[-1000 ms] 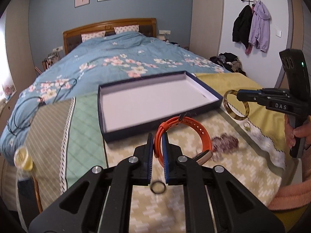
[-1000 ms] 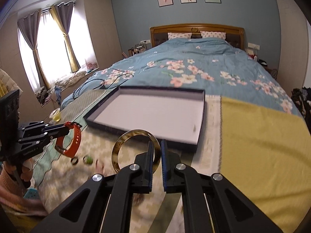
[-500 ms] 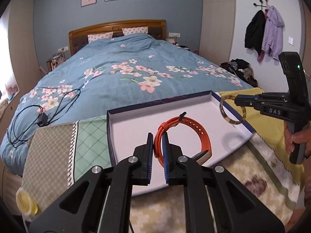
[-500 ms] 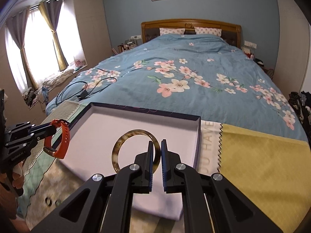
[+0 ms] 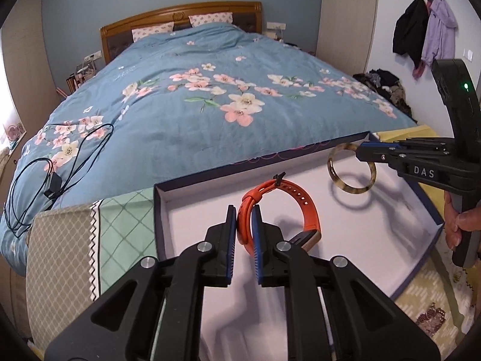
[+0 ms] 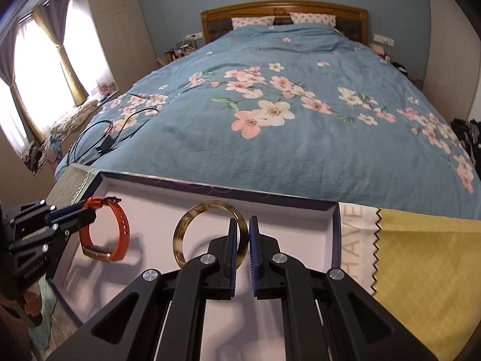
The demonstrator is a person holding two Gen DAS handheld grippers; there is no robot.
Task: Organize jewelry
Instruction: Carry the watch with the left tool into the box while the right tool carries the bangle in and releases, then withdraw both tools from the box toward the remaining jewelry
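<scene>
A shallow dark-blue box with a white floor [image 5: 369, 228] lies on the patterned cloth at the foot of the bed; it also shows in the right wrist view [image 6: 144, 192]. My left gripper [image 5: 244, 222] is shut on an orange wristband [image 5: 306, 207] and holds it just above the box floor, left of centre. My right gripper [image 6: 241, 228] is shut on a tortoiseshell bangle [image 6: 192, 213], held over the box's right part. Each gripper shows in the other's view: the right gripper [image 5: 359, 150] with the bangle [image 5: 350, 185], the left gripper [image 6: 88, 209] with the wristband [image 6: 120, 228].
A beaded brown piece [image 5: 431, 316] lies on the cream cloth right of the box. A yellow cloth [image 6: 430, 270] lies to the right. The blue floral bed [image 5: 210, 99] lies behind, with a black cable [image 5: 45, 174] on its left side.
Both grippers moved forward and down over the box, carrying the wristband and the bangle; the box now fills the lower view, and the loose rings on the cloth have left the frame.
</scene>
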